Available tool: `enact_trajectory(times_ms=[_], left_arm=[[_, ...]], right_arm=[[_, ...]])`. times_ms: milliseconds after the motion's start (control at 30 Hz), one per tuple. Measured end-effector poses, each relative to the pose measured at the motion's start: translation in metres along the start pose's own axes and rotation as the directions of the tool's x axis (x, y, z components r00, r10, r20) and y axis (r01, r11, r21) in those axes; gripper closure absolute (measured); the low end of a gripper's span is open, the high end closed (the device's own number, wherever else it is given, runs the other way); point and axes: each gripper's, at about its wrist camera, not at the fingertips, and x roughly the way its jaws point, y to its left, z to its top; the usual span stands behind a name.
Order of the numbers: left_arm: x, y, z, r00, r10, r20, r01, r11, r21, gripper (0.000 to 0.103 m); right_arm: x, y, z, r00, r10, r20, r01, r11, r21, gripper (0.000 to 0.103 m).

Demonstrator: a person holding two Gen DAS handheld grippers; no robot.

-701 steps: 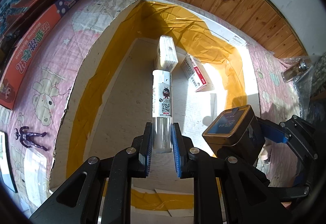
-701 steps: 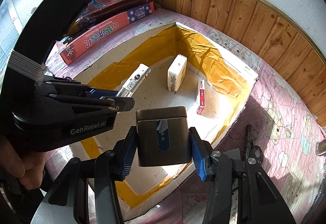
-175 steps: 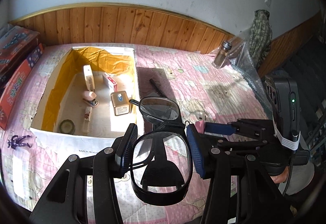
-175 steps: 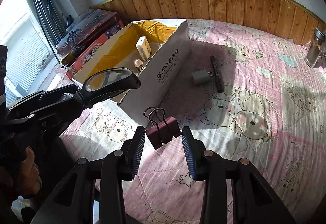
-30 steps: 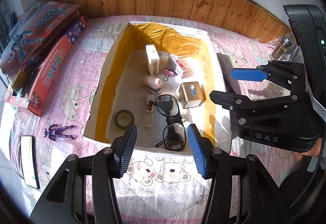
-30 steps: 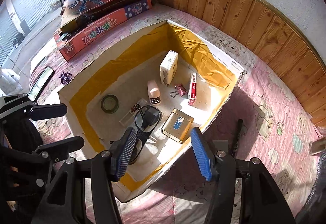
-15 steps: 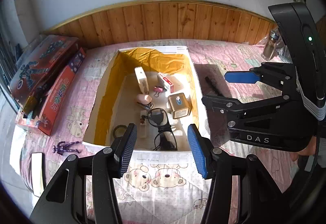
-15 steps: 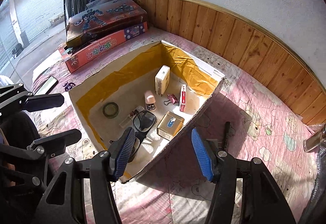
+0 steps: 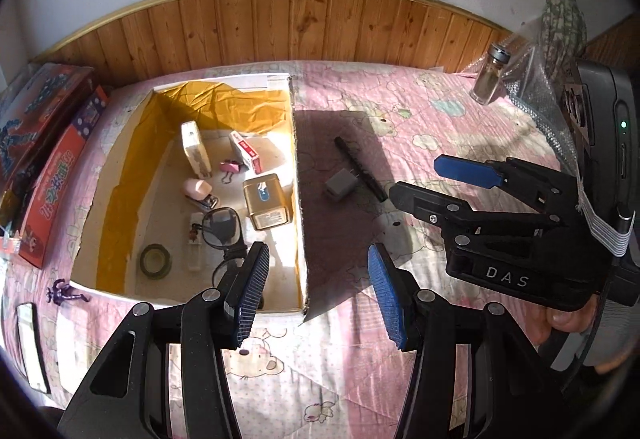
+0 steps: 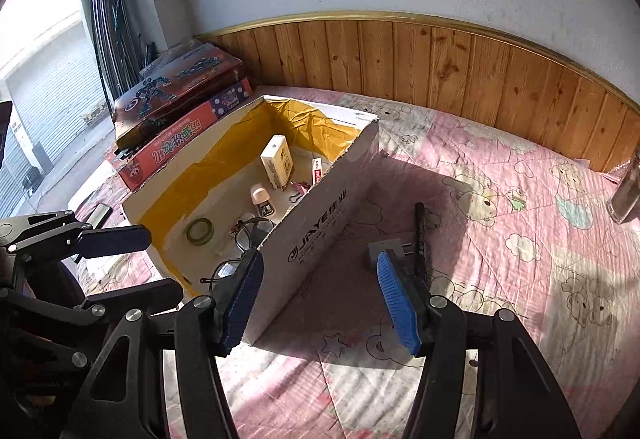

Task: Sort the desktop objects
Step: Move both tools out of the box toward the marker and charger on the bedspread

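Observation:
An open cardboard box point(image 9: 298, 199) lined with yellow tape holds glasses point(image 9: 220, 227), a gold tin point(image 9: 266, 201), a tape roll point(image 9: 155, 262), a pink stapler point(image 9: 198, 191), a pink binder clip point(image 9: 230, 167) and two small cartons. On the pink blanket to its right lie a grey charger plug point(image 9: 340, 186) and a black pen point(image 9: 360, 169). My left gripper point(image 9: 316, 291) is open and empty over the box's near right corner. My right gripper point(image 10: 318, 299) is also open and empty, beside the box wall point(image 10: 320, 227), with the plug point(image 10: 380, 249) and pen point(image 10: 420, 235) just beyond its right finger.
Stacked toy boxes point(image 9: 44, 143) lie left of the cardboard box, with a purple figure point(image 9: 64, 293) and a flat dark slab point(image 9: 32, 347) in front of them. A glass jar point(image 9: 490, 79) and a plastic bag stand at the far right. Wood panelling bounds the back.
Both grippers have pulled back from over the box and swung right, both still open. The plug and pen on the blanket have come into the left view.

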Motion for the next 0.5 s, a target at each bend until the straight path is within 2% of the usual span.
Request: enact_trajectory(times_ms=[100, 233, 300, 400, 500], left_arm=[[0.018, -0.011, 0.008, 0.999, -0.036, -0.034, 0.036, 0.999, -0.011, 0.049], [0.05, -0.026, 0.019, 0.995, -0.05, -0.084, 0.051, 0.999, 0.011, 0.049], [0.069, -0.031, 0.024, 0.991, -0.05, -0.121, 0.051, 0.999, 0.008, 0.049], [0.096, -0.033, 0.03, 0.984, -0.051, -0.169, 0.05, 0.999, -0.007, 0.049], [0.115, -0.039, 0.035, 0.978, -0.04, -0.204, 0.044, 0.999, 0.015, 0.049]], right_arm=[[0.004, -0.027, -0.012, 1.0, -0.016, -0.013, 0.017, 0.997, 0.072, 0.042], [0.019, -0.062, -0.028, 0.996, -0.068, -0.064, 0.078, 0.984, 0.16, 0.041], [0.031, -0.075, -0.032, 0.994, -0.063, -0.09, 0.078, 0.98, 0.18, 0.041], [0.056, -0.083, -0.024, 0.989, -0.056, -0.135, 0.076, 0.986, 0.149, 0.042], [0.089, -0.087, -0.011, 0.981, -0.079, -0.178, 0.094, 0.993, 0.072, 0.054]])
